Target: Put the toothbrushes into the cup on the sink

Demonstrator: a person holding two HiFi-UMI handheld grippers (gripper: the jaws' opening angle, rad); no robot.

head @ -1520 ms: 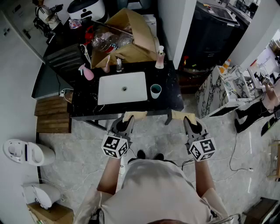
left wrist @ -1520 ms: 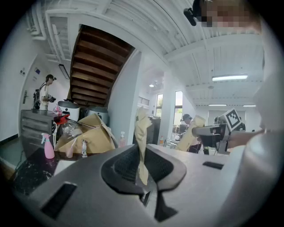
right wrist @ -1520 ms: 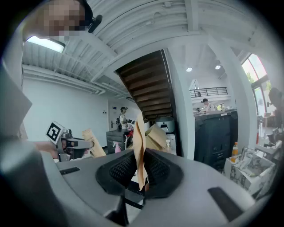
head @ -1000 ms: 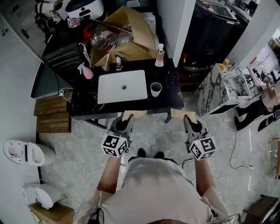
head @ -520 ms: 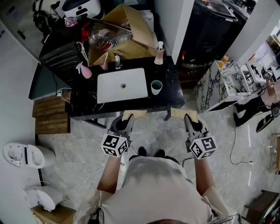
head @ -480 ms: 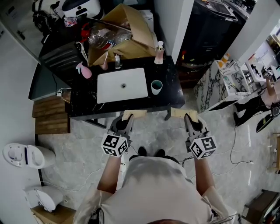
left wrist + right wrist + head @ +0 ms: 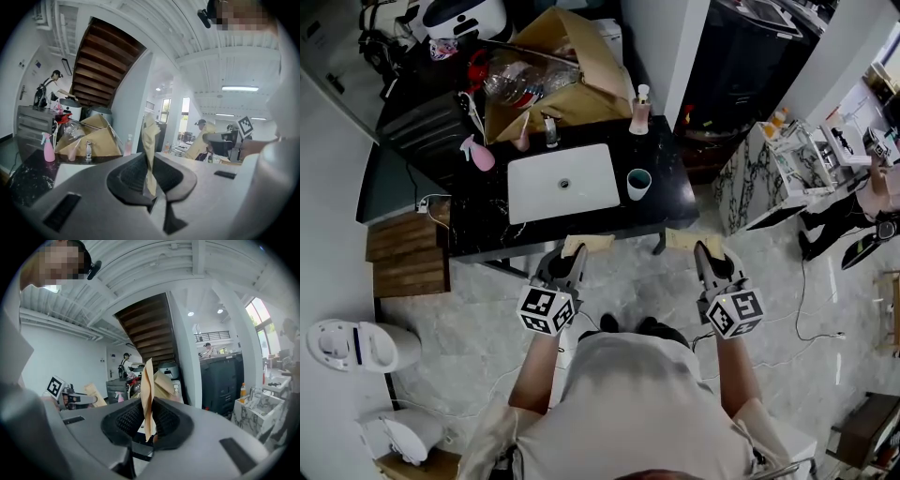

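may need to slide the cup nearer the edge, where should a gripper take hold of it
Take the cup by its rim, coming down from above with one jaw inside and one outside the wall. It stands upright, mouth open, no handle showing, on the black counter right of the basin.
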